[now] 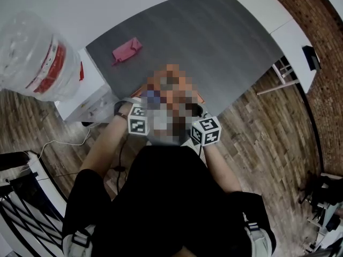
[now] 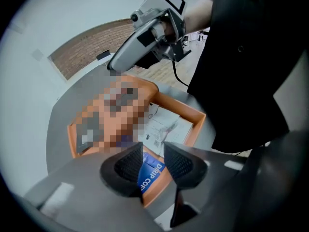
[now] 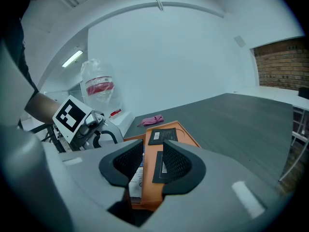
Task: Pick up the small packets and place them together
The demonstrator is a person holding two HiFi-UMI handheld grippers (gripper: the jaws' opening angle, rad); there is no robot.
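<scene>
L fingers (image 2: 126, 166), R fingers (image 3: 176, 161) apart; L gripper view, not head, shows blue packet (image 2: 152, 172).

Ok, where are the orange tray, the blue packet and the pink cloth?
orange tray (image 2: 184, 107): left gripper view, on its far right rim.
blue packet (image 2: 150, 171): left gripper view, on its printed face.
pink cloth (image 1: 127, 50): head view, on its middle.

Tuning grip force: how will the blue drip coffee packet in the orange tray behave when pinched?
Probably light and floppy: the blue packet looks like a thin flat sachet. Its smooth printed face may slip between pads. It lies flat in the orange tray beside white packets, likely needing an edge pinch.
</scene>
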